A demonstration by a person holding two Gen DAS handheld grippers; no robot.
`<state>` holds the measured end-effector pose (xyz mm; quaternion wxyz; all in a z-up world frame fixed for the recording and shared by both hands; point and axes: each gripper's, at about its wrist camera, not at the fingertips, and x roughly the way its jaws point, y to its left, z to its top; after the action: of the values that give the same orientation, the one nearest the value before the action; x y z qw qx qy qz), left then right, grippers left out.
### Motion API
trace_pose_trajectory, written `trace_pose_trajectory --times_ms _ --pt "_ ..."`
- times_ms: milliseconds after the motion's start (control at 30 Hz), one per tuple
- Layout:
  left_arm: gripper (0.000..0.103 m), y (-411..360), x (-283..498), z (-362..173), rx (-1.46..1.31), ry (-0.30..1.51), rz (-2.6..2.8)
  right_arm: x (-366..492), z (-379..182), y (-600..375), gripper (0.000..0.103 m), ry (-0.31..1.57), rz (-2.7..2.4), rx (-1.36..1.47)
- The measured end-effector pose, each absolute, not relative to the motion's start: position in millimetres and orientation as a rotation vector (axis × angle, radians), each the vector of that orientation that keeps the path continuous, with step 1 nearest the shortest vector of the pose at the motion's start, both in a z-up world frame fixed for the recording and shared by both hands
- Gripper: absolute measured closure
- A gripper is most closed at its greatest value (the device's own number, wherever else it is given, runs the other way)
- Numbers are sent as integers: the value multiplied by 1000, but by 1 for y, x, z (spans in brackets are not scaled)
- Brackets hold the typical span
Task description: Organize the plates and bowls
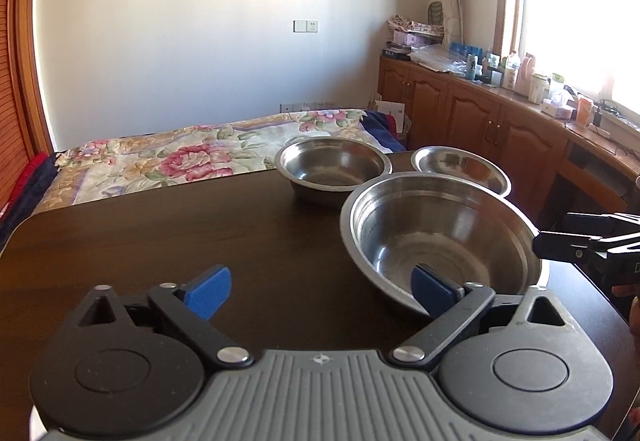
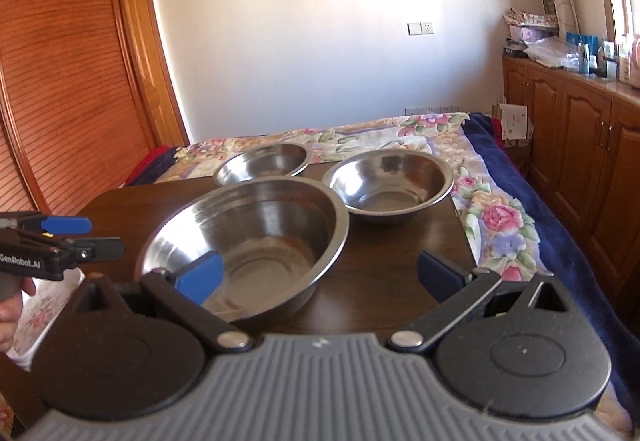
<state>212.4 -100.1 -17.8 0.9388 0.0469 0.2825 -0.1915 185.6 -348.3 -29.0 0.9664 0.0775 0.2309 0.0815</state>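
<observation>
In the left wrist view the left gripper (image 1: 320, 293) fills the lower part of the frame, pointing down toward the dark wooden table (image 1: 160, 241); its blue fingers (image 1: 210, 291) stand wide apart with nothing grasped, the right one in front of the near rim of the large steel bowl (image 1: 440, 233); at the right edge of the frame the right gripper (image 1: 560, 247) comes in sideways, near that bowl's rim, with fingertips of a hand just below it. In the right wrist view the right gripper's own blue fingers (image 2: 202, 277) are likewise spread and released, the left one overlapping the large bowl's near rim, the right one over bare table; the left gripper appears at the left edge of the frame, a hand (image 2: 12, 305) beneath it. Behind the large bowl, toward the table's far edge, sit a medium steel bowl (image 1: 334, 165) and a shallower small steel bowl (image 1: 460, 167), side by side; all three are empty; whether the rims touch cannot be told.
</observation>
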Motion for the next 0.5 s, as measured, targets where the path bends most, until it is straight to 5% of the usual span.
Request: trace_pose_trajectory --times_ms 67,133,333,500 --pt "13 -104 216 -19 97 581 -398 192 -33 -352 1 467 172 177" --pt "22 -109 219 -20 99 588 -404 196 -36 -354 16 467 188 189" --pt "50 -120 229 -27 91 626 -421 203 -41 -351 40 479 211 200" --pt "63 -124 234 -30 77 649 -430 206 -42 -353 55 482 218 209"
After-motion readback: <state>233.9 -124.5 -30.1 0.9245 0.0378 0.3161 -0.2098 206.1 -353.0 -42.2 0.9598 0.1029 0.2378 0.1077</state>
